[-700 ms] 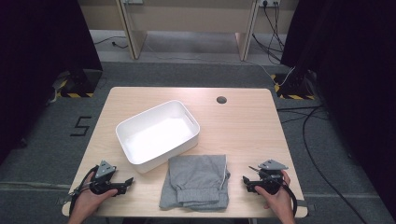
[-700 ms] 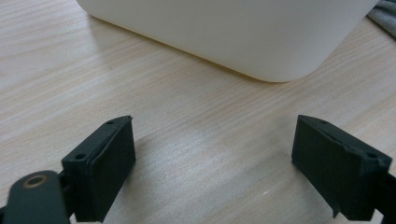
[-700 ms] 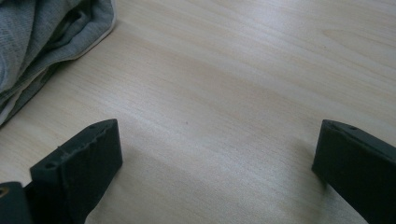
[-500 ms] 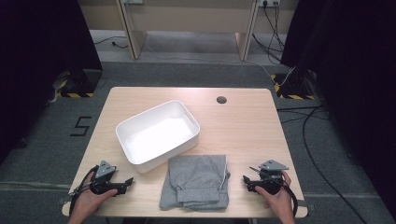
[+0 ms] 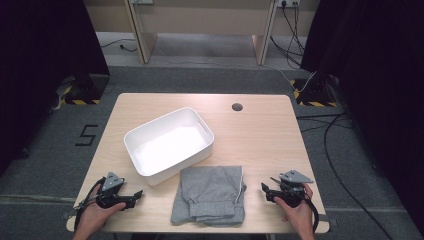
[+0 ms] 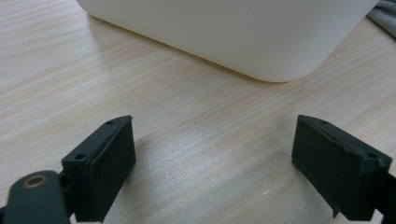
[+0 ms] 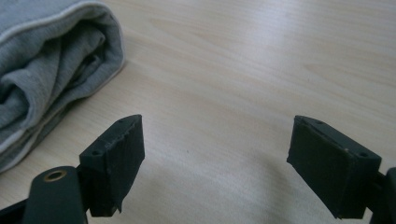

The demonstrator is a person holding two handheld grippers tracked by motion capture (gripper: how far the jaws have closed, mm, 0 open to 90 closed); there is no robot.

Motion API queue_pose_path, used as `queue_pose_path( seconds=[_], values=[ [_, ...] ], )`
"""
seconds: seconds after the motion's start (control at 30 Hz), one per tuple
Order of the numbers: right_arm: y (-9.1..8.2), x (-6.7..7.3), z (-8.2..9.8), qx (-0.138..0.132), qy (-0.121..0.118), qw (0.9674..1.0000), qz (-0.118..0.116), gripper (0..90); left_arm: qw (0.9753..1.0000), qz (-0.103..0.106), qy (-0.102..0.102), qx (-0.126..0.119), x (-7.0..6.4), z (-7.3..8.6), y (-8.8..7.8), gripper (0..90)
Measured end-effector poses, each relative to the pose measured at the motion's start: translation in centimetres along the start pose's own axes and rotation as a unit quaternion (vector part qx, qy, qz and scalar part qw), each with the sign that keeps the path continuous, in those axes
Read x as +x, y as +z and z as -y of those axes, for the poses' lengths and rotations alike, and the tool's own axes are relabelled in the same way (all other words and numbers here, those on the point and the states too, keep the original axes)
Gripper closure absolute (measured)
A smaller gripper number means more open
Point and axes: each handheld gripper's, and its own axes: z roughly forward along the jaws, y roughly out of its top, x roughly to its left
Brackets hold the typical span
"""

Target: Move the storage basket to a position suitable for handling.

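Note:
A folded grey garment [image 5: 212, 193] lies near the table's front edge, just in front of a white plastic bin [image 5: 169, 140]. My left gripper [image 5: 136, 194] rests at the front left, pointing right toward the garment, jaws open and empty. In the left gripper view the bin's rounded corner [image 6: 275, 51] stands a short way beyond the open left gripper [image 6: 215, 163]. My right gripper [image 5: 265, 189] sits at the front right, pointing left, also open with nothing held. The right gripper view shows the garment's folded edge [image 7: 56, 74] to the upper left of the right gripper [image 7: 215, 163].
The light wooden table [image 5: 260, 140] has a round cable hole [image 5: 237, 106] at its back right. Cables [image 5: 340, 150] run over the grey floor on the right. Dark curtains hang on both sides of the room.

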Motion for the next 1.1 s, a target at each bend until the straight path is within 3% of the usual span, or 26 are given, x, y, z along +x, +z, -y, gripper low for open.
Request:
queue_pose_path(
  seconds=[0.33,0.5,0.8,0.97,1.1],
  values=[
    [-0.3,0.7,-2.1,-0.021,-0.010,0.9997,-0.003,22.4,1.0000,0.003,0.003,0.002,0.0,0.0,0.0,11.4],
    [0.3,1.6,-4.0,-0.028,-0.022,0.9993,-0.011,24.0,1.0000,0.004,0.002,0.001,0.0,0.0,0.0,11.5],
    [1.4,3.1,-6.8,-0.044,-0.051,0.9973,-0.032,27.4,0.9997,0.010,-0.022,-0.007,0.6,0.0,-0.3,14.8],
    [2.6,4.2,-9.1,-0.054,-0.069,0.9951,-0.045,30.7,0.9987,0.012,-0.041,-0.029,1.1,-0.7,-1.4,14.8],
    [3.4,5.0,-10.4,-0.060,-0.074,0.9941,-0.053,32.3,0.9984,0.013,-0.042,-0.036,1.1,-1.0,-1.8,14.7]
  ],
)
